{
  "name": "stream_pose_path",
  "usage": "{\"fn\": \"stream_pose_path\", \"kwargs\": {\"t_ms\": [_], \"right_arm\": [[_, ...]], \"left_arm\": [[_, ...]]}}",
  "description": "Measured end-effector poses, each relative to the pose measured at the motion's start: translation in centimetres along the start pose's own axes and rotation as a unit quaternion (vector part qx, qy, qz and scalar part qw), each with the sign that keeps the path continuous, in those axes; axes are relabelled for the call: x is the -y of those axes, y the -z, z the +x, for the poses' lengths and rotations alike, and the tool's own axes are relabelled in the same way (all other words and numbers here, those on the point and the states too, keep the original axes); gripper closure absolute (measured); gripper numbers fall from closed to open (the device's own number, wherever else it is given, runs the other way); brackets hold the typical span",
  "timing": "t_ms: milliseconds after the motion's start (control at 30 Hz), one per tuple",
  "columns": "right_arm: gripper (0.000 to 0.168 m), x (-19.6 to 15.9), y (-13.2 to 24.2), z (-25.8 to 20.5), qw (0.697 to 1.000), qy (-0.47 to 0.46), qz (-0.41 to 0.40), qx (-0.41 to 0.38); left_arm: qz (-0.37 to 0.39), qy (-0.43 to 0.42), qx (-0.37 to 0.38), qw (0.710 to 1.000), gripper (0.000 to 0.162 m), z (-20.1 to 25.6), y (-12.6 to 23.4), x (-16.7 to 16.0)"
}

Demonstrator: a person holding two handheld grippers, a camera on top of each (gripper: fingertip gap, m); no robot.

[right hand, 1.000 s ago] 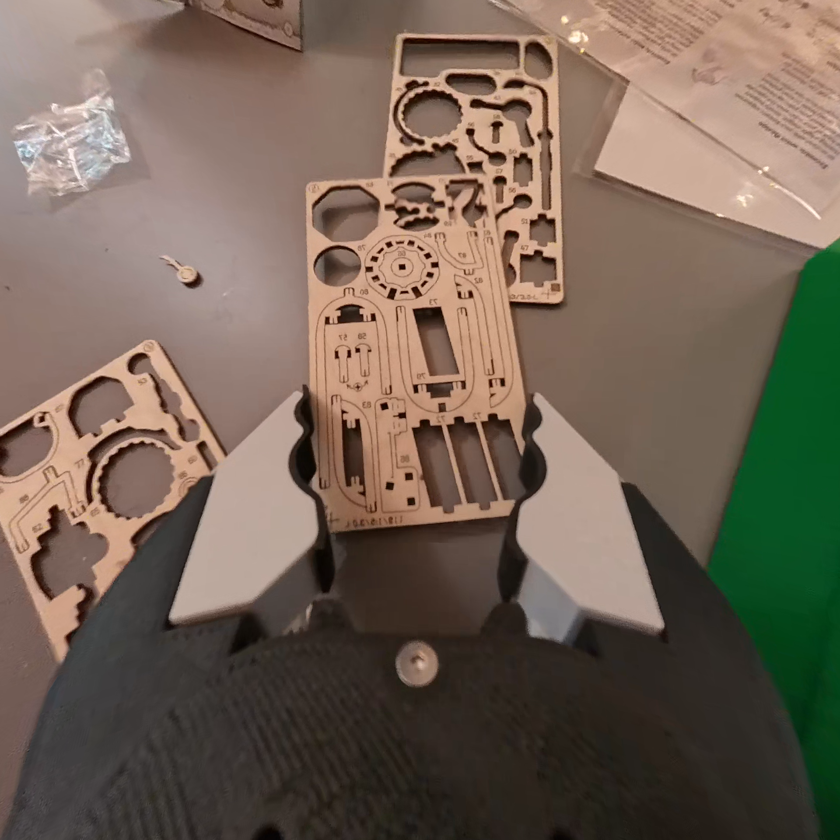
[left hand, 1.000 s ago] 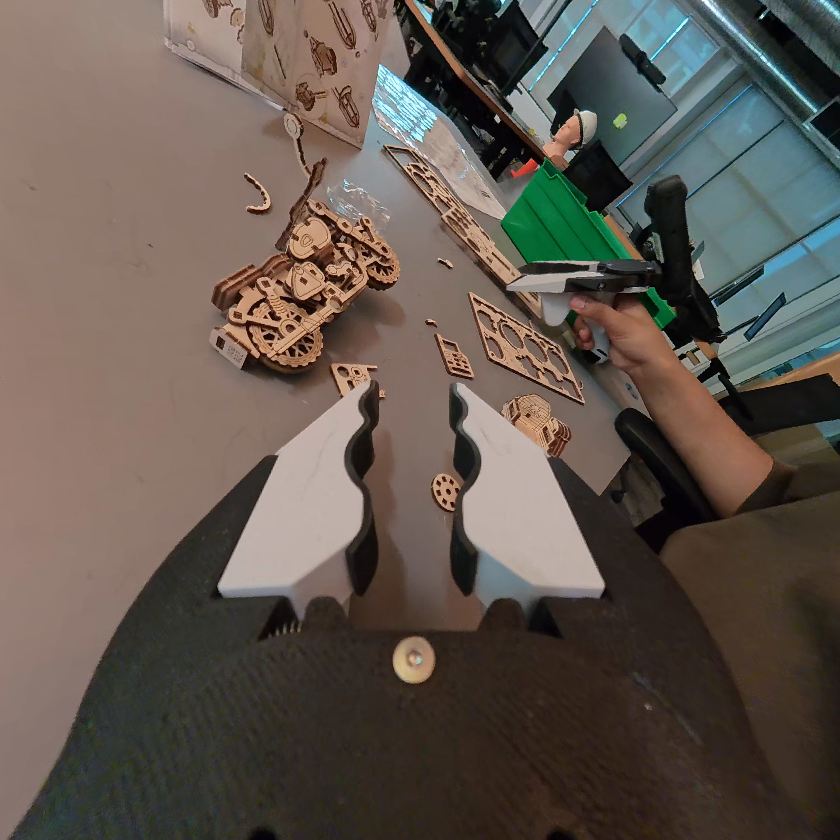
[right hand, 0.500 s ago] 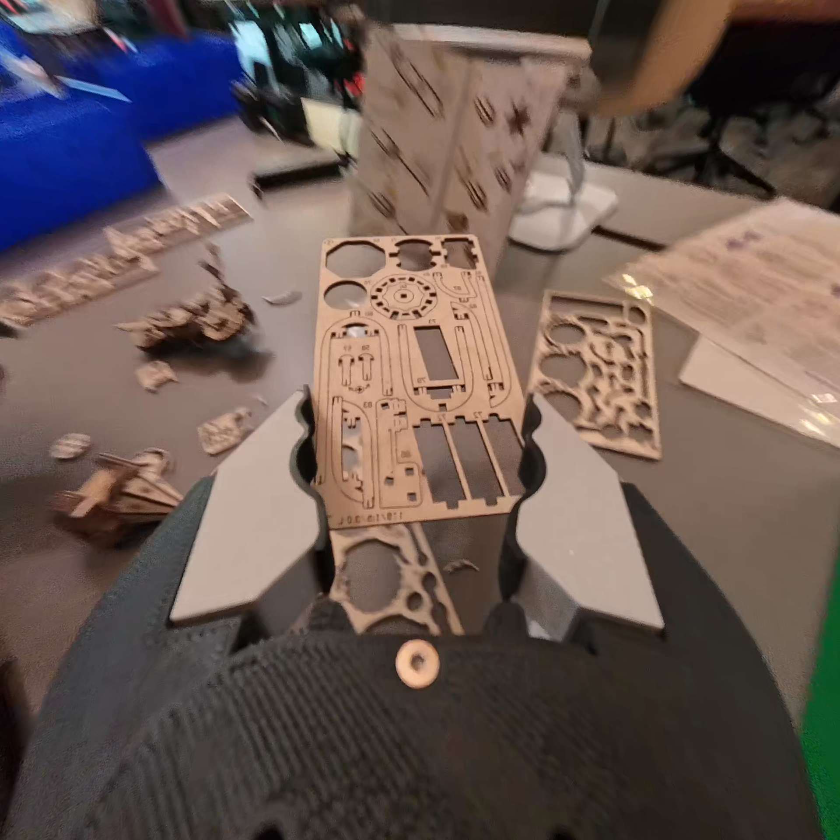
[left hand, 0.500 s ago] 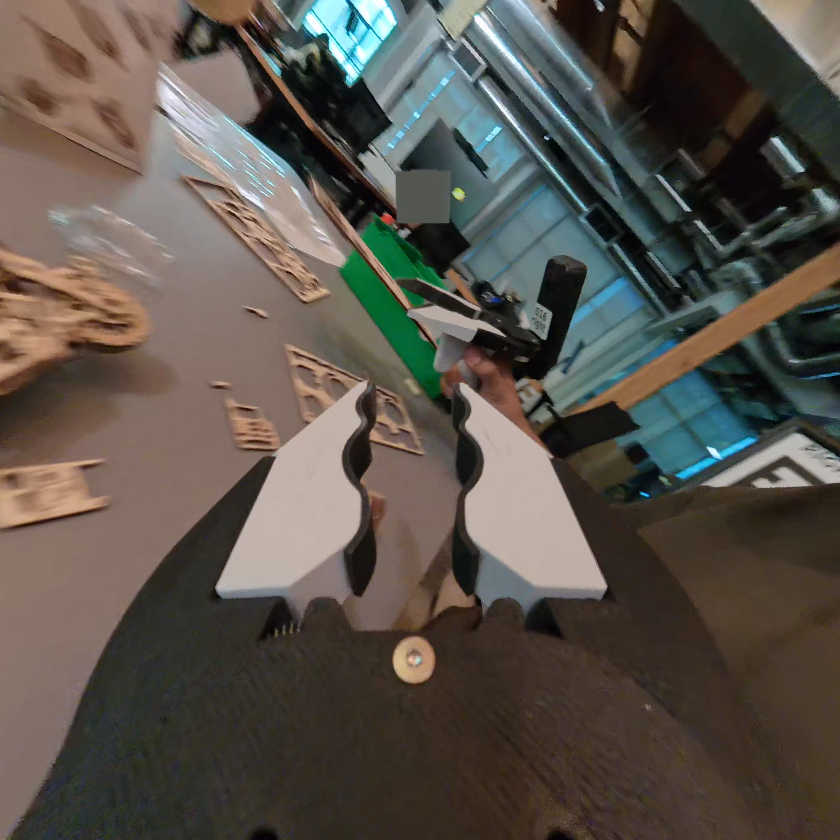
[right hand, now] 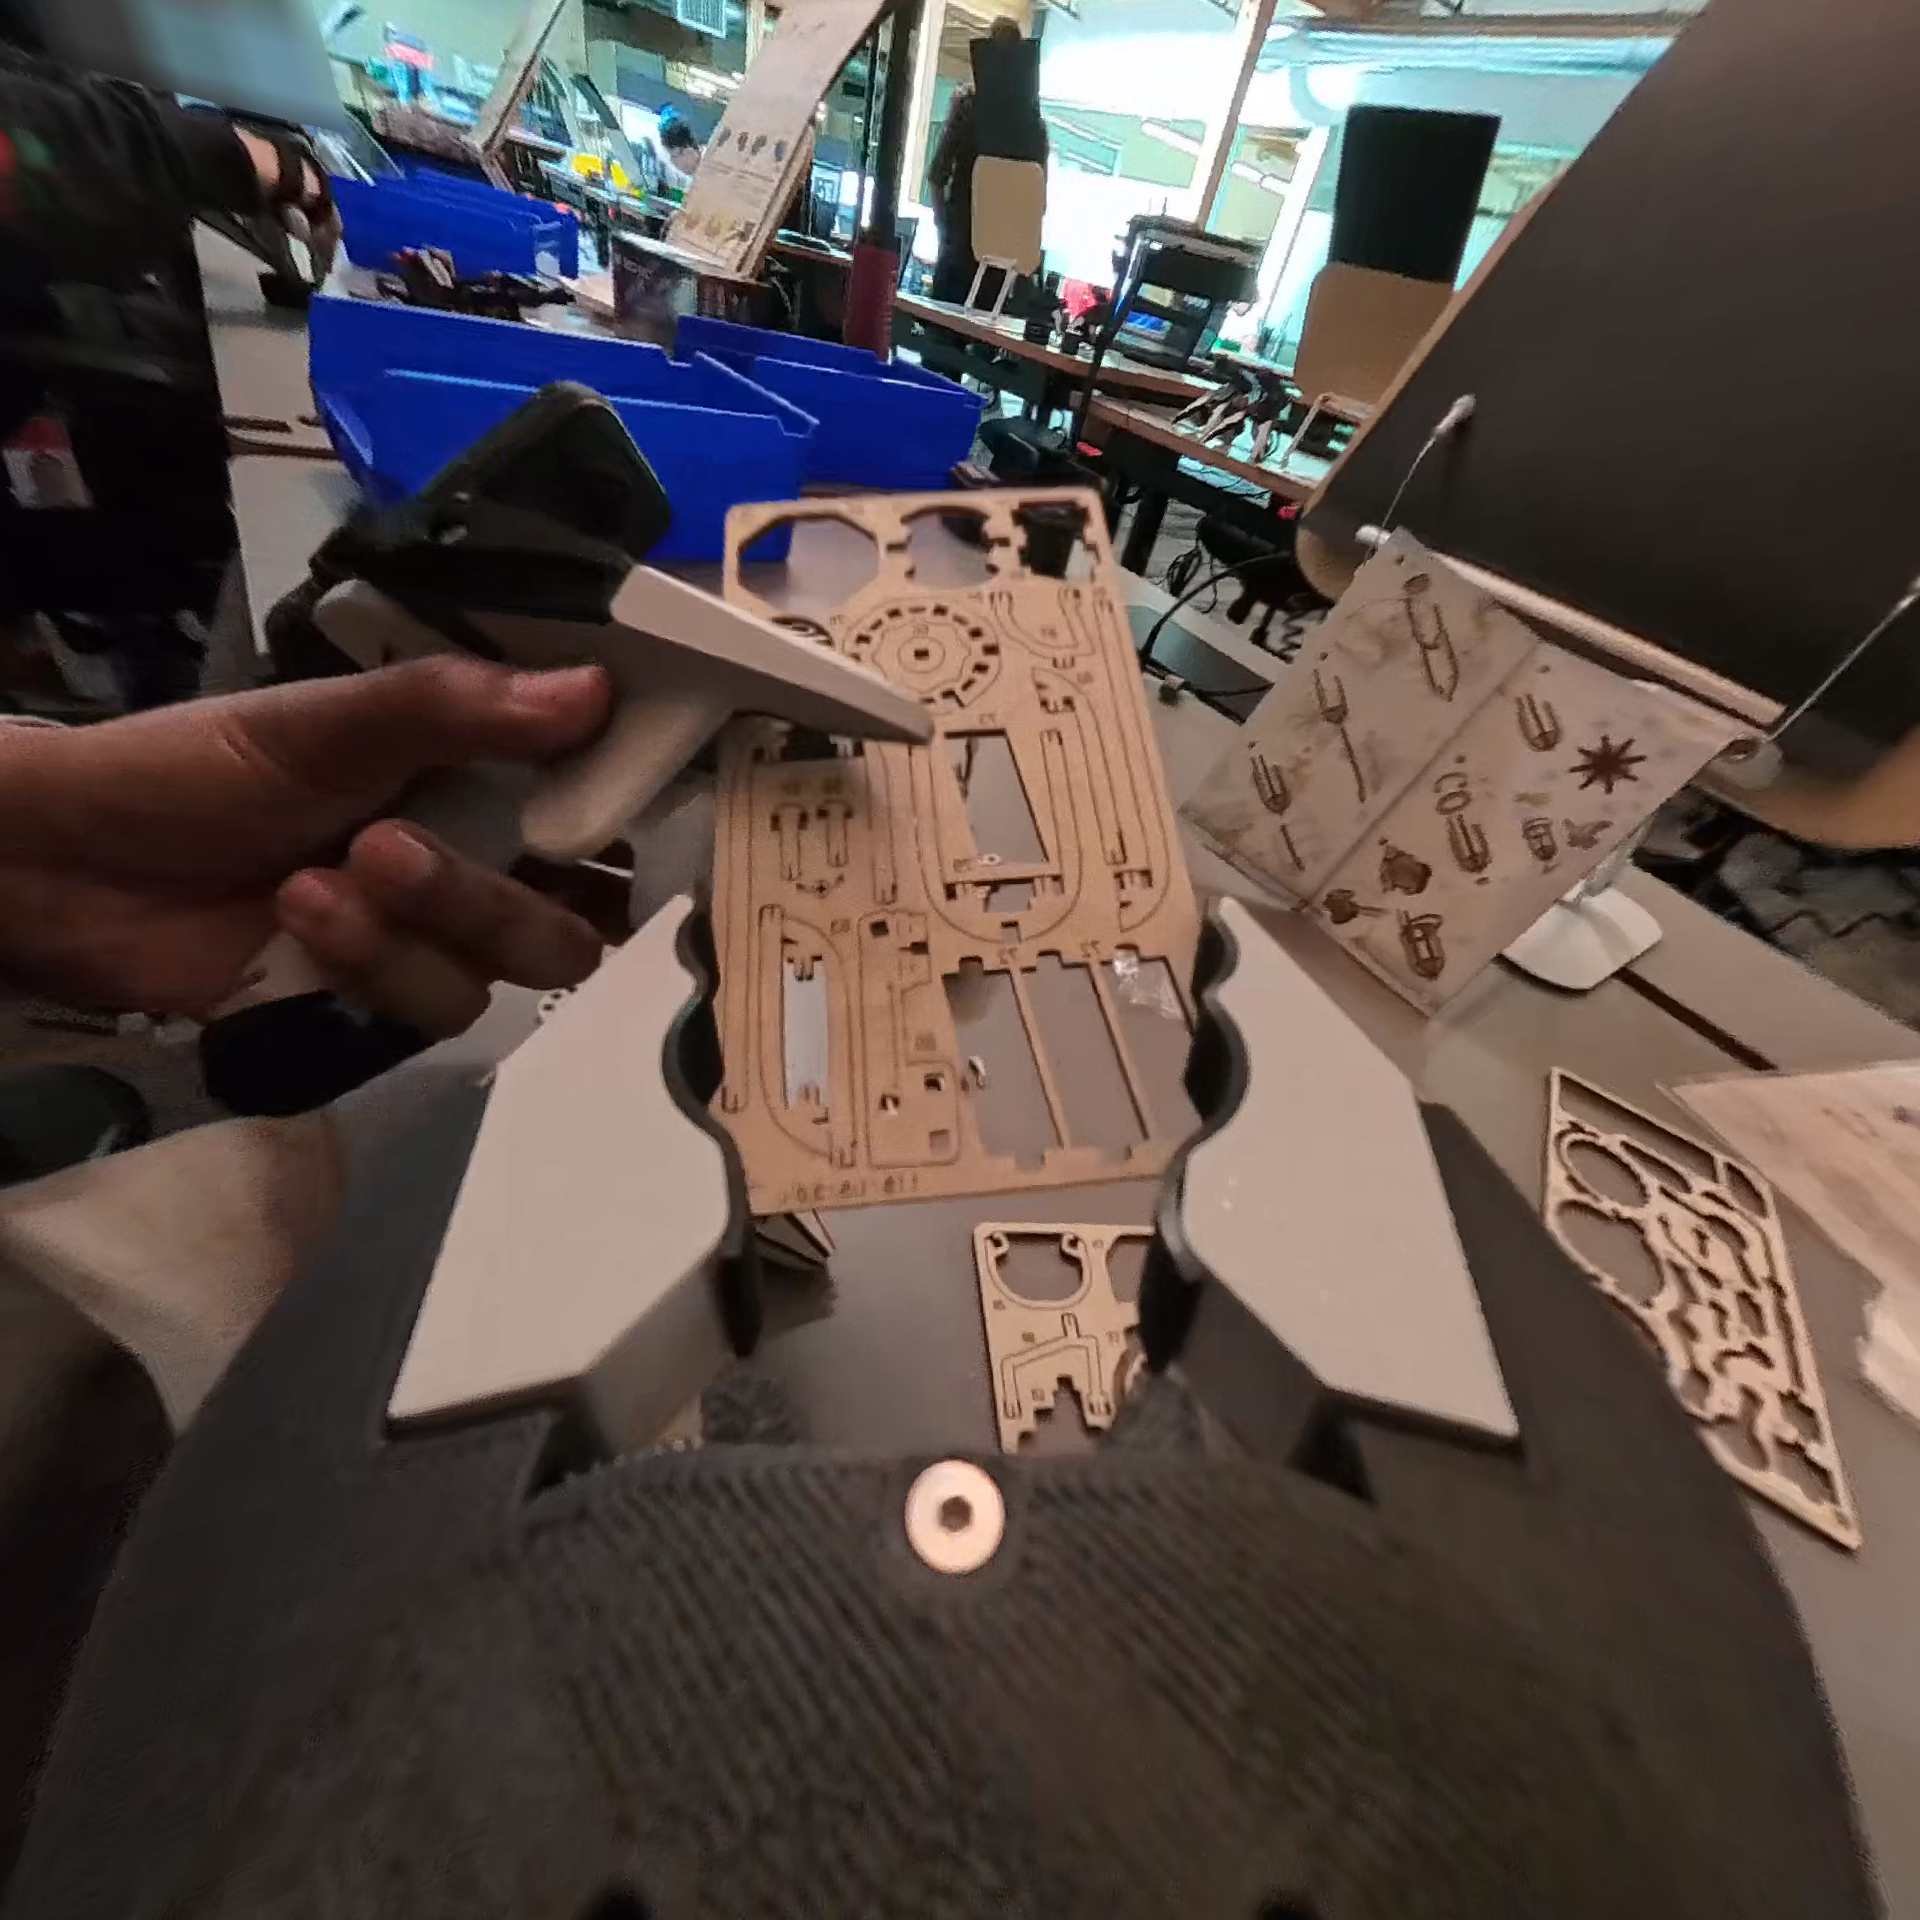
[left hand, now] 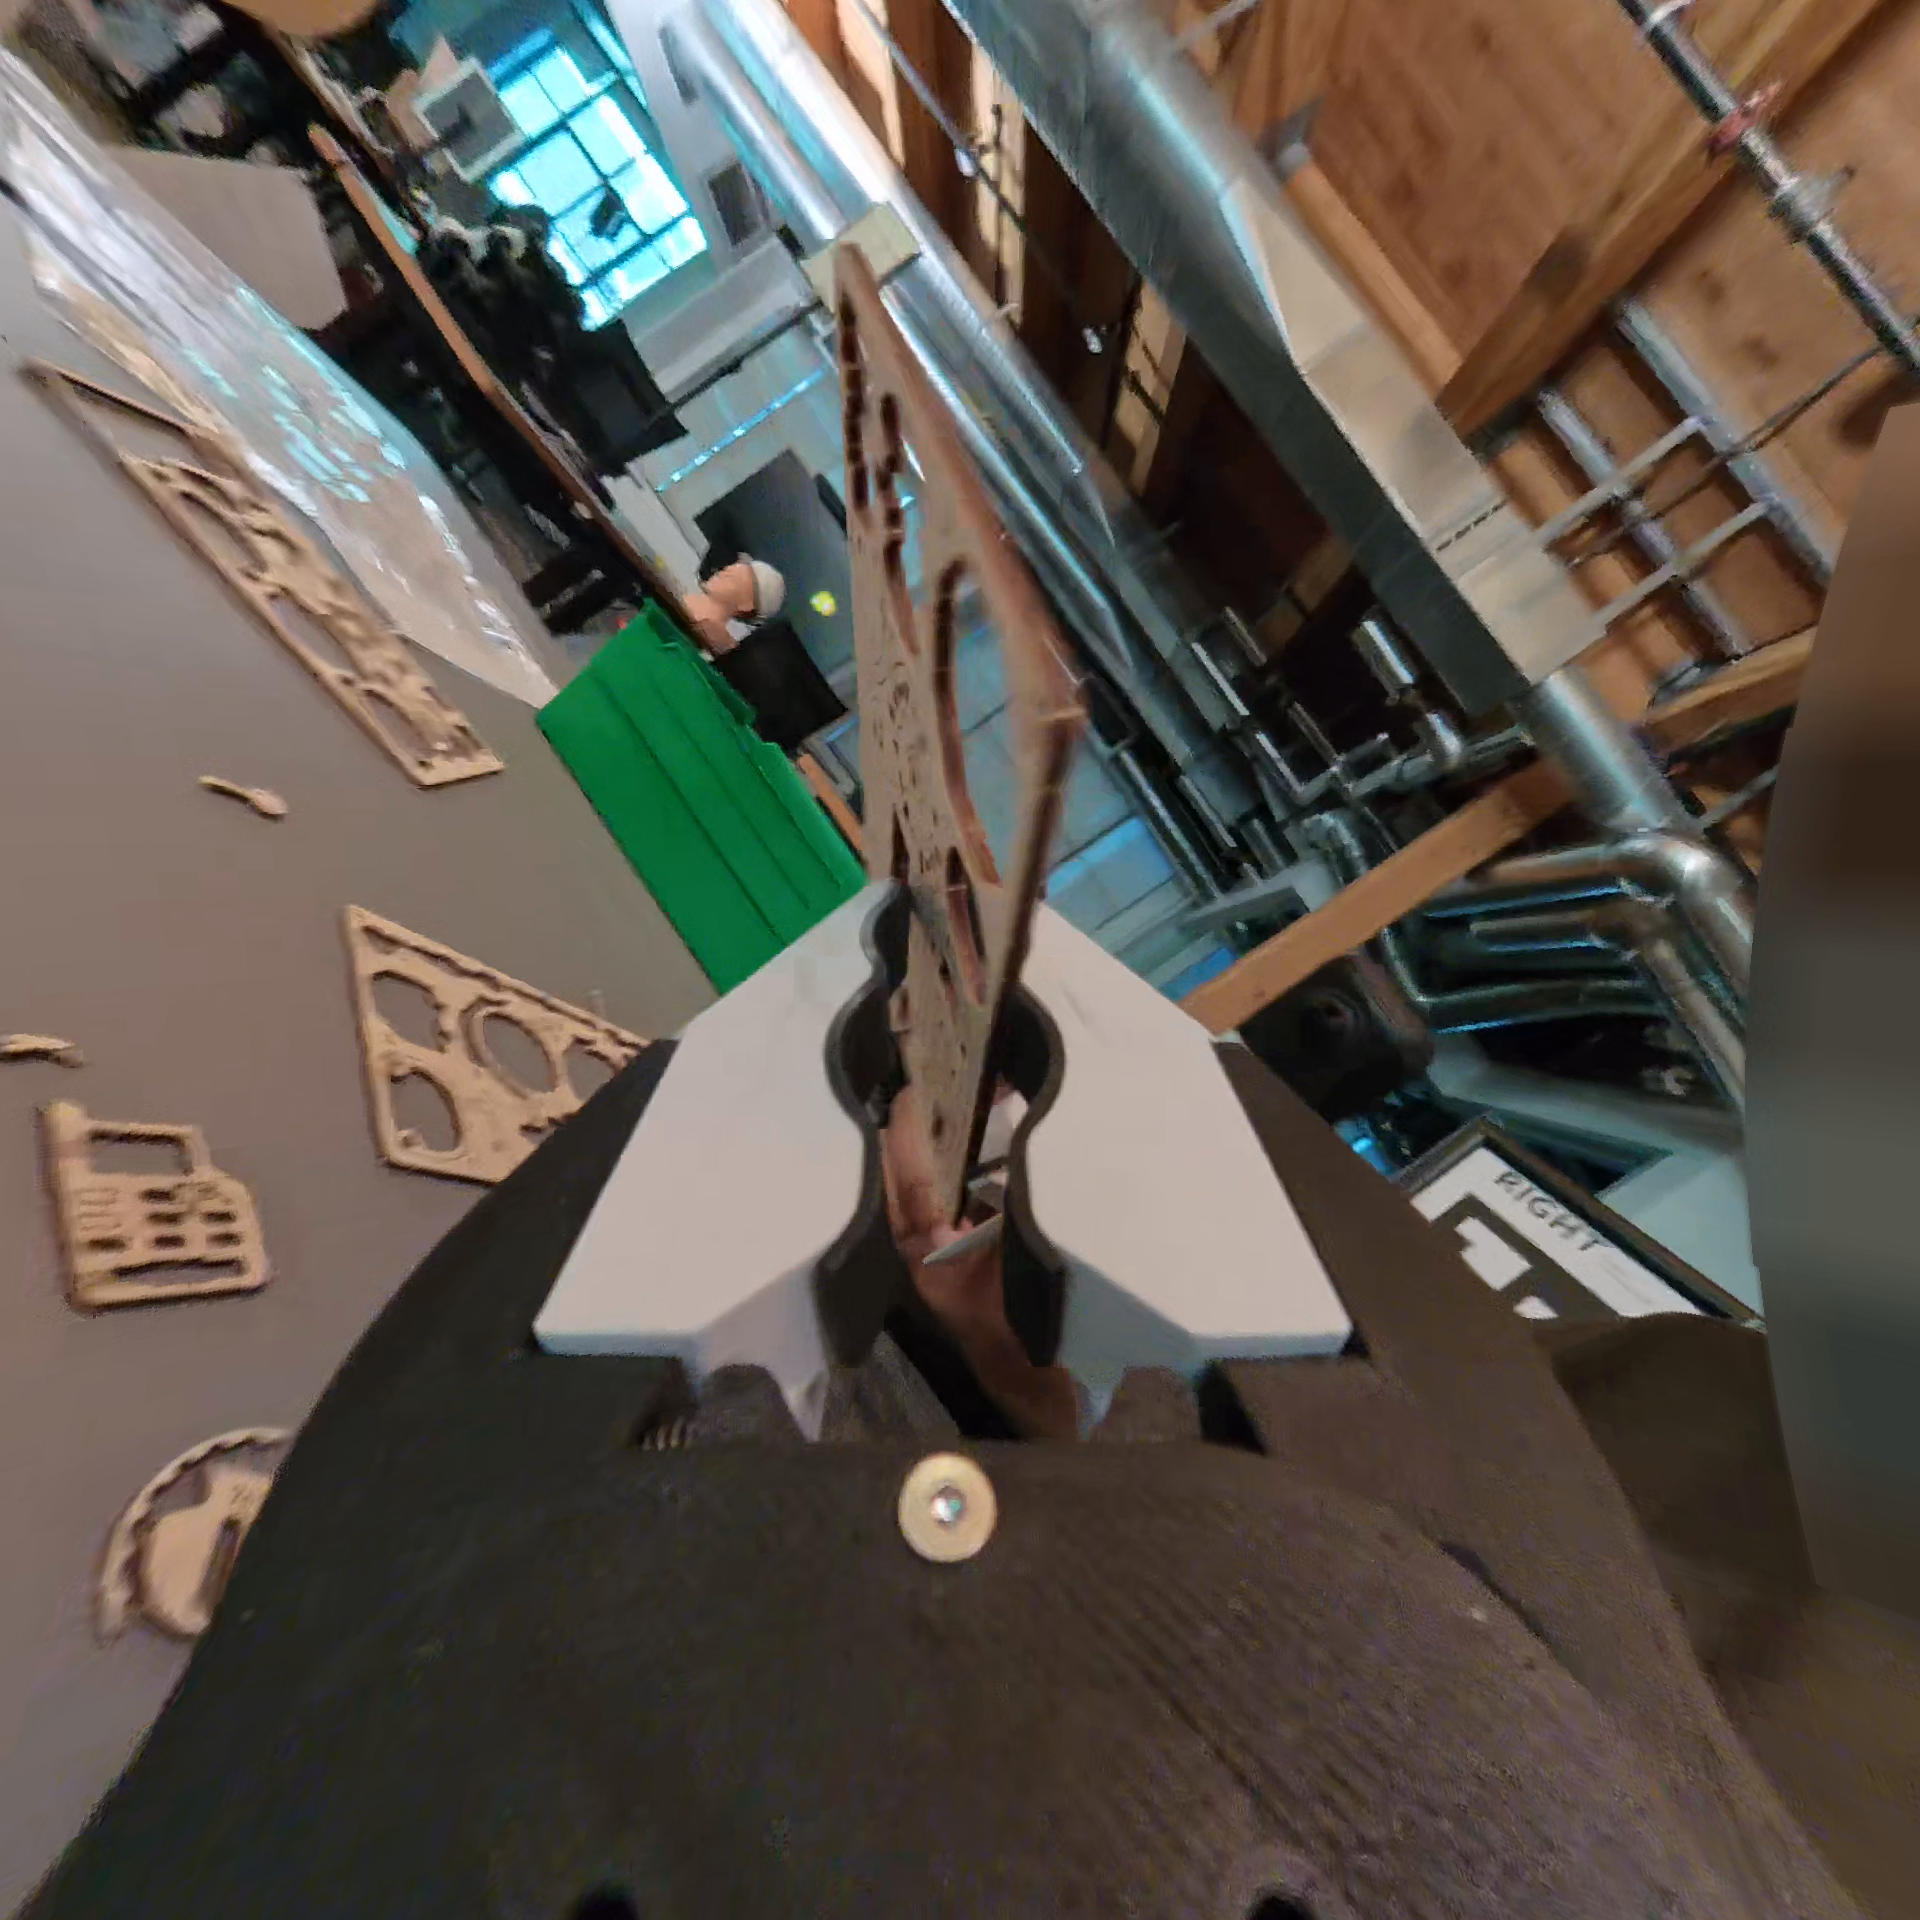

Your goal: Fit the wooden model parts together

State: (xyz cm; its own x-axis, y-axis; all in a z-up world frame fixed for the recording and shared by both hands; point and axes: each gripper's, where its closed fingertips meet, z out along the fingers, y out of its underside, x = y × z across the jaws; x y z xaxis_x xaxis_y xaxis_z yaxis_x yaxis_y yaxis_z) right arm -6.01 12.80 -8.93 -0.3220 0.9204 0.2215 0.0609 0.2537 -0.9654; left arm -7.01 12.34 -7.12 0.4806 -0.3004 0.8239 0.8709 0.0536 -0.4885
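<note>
A thin wooden part sheet with cut-out shapes is held upright above the grey table. My right gripper is shut on its two side edges near the bottom. My left gripper, held by a hand, comes in from the left and is clamped on the sheet around mid-height. In the left wrist view the sheet shows nearly edge-on, rising from between the closed fingers of my left gripper.
Loose part sheets lie on the table. A green bin stands at the table edge. A propped printed instruction sheet and blue bins stand beyond. A person stands at far left. Both grippers' tips are close together, under 4 cm apart.
My right gripper has lifted the sheet off the table and tilted it upright. My left gripper has swung over from the table and closed on the sheet.
</note>
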Motion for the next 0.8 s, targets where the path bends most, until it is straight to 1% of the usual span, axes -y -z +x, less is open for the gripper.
{"fn": "stream_pose_path", "kwargs": {"t_ms": [33,67,100,167,267,333,400,467,533,567,633,667,733,767,800], "right_arm": [[0.077,0.0,-0.1,-0.1,1.0,0.011,0.002,-0.003],[0.083,0.1,-0.1,-0.2,1.0,0.017,0.007,-0.006],[0.089,0.2,0.1,-0.3,1.0,0.018,0.015,-0.003],[0.083,0.4,0.2,-0.5,0.999,-0.006,0.027,0.016],[0.081,0.4,0.6,0.4,0.995,-0.083,0.048,0.036],[0.08,0.0,0.6,1.0,0.986,-0.15,0.051,0.057],[0.079,-0.7,0.4,1.2,0.97,-0.222,0.047,0.087],[0.082,-1.1,0.2,0.7,0.948,-0.287,0.043,0.132],[0.098,-1.2,0.0,-0.3,0.92,-0.344,0.039,0.183],[0.111,-1.3,0.0,-0.7,0.907,-0.367,0.038,0.205],[0.153,-0.9,0.4,-1.2,0.881,-0.402,0.05,0.246],[0.166,-0.6,0.6,-1.1,0.869,-0.416,0.06,0.26],[0.168,-0.5,0.9,-0.4,0.855,-0.442,0.069,0.264],[0.168,-0.5,1.0,0.0,0.852,-0.448,0.075,0.262],[0.168,-0.4,1.2,0.5,0.848,-0.454,0.083,0.26]], "left_arm": [[0.003,-0.009,0.012,1.0,0.156,-0.6,0.3,0.0],[0.009,-0.015,0.02,1.0,0.162,-1.1,0.6,0.0],[0.019,-0.018,0.015,1.0,0.162,-1.2,1.0,0.3],[0.026,0.0,0.007,1.0,0.162,-1.6,1.4,0.6],[0.044,0.001,0.006,0.999,0.162,-1.8,1.8,1.3],[0.049,-0.002,0.003,0.999,0.162,-1.7,2.0,1.3],[0.054,-0.003,-0.001,0.999,0.162,-1.6,2.0,1.4],[0.052,0.005,-0.008,0.999,0.162,-1.4,1.9,1.2],[0.049,0.011,-0.012,0.999,0.162,-1.3,1.7,0.9],[0.043,0.015,-0.016,0.999,0.162,-1.2,1.5,0.6],[0.033,0.022,-0.022,0.999,0.162,-1.1,1.3,0.1],[0.03,0.023,-0.025,0.999,0.158,-1.0,1.2,0.0],[0.029,0.023,-0.041,0.998,0.141,-0.7,1.3,0.1],[0.03,0.021,-0.043,0.998,0.135,-0.6,1.4,0.2],[0.03,0.015,-0.043,0.999,0.133,-0.7,1.4,0.3]]}}
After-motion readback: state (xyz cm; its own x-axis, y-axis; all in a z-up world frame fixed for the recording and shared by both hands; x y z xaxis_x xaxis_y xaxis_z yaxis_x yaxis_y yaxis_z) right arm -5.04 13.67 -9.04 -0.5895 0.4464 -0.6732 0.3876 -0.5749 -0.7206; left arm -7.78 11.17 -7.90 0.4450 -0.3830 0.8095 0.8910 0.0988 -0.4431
